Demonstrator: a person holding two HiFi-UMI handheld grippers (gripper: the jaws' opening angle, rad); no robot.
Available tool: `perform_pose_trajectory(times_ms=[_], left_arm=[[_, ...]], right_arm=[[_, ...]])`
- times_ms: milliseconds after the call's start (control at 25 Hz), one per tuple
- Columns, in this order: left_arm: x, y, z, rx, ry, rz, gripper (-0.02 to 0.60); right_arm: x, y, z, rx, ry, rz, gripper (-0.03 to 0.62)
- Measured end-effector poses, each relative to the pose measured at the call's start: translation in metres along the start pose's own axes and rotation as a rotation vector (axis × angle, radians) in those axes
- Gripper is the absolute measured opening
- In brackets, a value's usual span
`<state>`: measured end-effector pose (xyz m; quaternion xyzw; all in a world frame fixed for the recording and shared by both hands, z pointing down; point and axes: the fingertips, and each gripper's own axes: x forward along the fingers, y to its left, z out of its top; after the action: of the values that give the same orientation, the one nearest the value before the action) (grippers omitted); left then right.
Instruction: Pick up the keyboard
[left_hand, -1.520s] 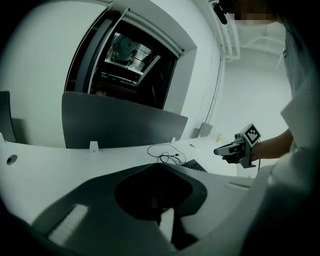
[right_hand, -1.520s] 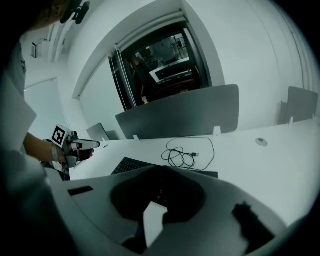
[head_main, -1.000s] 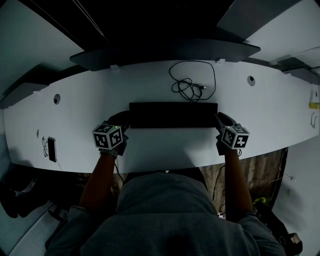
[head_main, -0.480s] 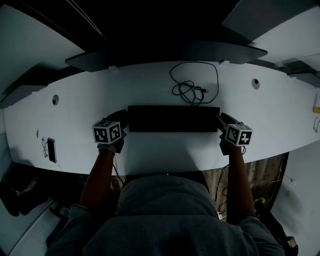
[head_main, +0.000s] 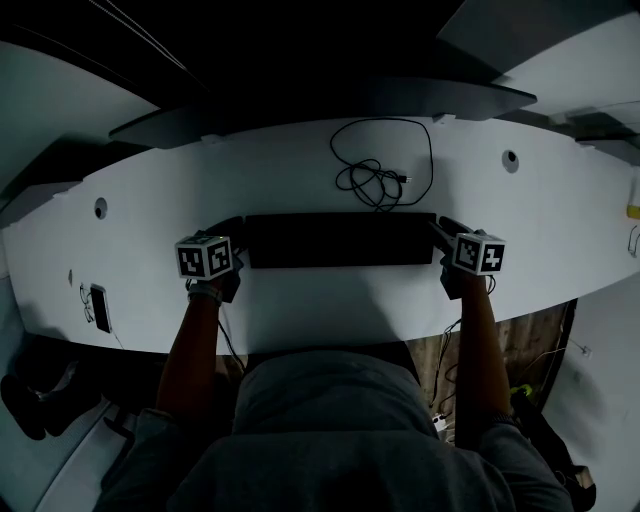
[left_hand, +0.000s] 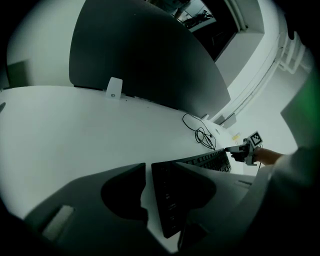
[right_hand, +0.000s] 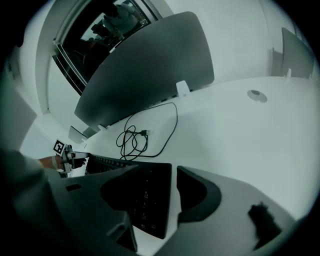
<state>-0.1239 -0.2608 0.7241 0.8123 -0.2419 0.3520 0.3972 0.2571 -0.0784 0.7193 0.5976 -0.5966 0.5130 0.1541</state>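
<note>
Dark-grey left tongs (left_hand: 159, 169): jaws apart, straddling the left end of the black keyboard (left_hand: 166, 200); a sliver of white shows between the outer jaw and the keyboard edge. Right tongs (right_hand: 167, 172): jaws apart too, straddling the right end, with a thin gap at the outer jaw. Neither pair is clamped. Keyboard sits on the white worktop (head_main: 300, 300), long side across the person's front, one marker cube (head_main: 205, 257) at each end. Loose black cable (head_main: 375, 178) coiled just beyond the keyboard, apart from it. Dark curved partition (head_main: 330, 105) along the far edge. Small dark flat item (head_main: 99, 305) well to the left.
</note>
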Motion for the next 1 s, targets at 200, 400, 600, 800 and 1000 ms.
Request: perform_pose_trajectory(times_ms=[200, 400, 600, 800, 1000], left_arm=[[0.007, -0.005, 0.002, -0.027, 0.012, -0.041, 0.174], [0.014, -0.008, -0.001, -0.057, 0.042, -0.074, 0.19], [0.018, -0.01, -0.002, -0.079, 0.062, -0.113, 0.21], [0.023, -0.012, 0.0, -0.087, 0.079, -0.126, 0.215], [0.025, -0.013, -0.002, -0.133, 0.094, -0.149, 0.212]], right_arm=[[0.01, 0.003, 0.003, 0.011, 0.029, 0.027, 0.23], [0.015, 0.005, 0.0, 0.021, 0.066, 0.062, 0.236], [0.021, 0.009, -0.005, 0.023, 0.101, 0.091, 0.236], [0.025, 0.009, -0.005, 0.018, 0.12, 0.092, 0.236], [0.028, 0.008, -0.006, 0.028, 0.133, 0.075, 0.236]])
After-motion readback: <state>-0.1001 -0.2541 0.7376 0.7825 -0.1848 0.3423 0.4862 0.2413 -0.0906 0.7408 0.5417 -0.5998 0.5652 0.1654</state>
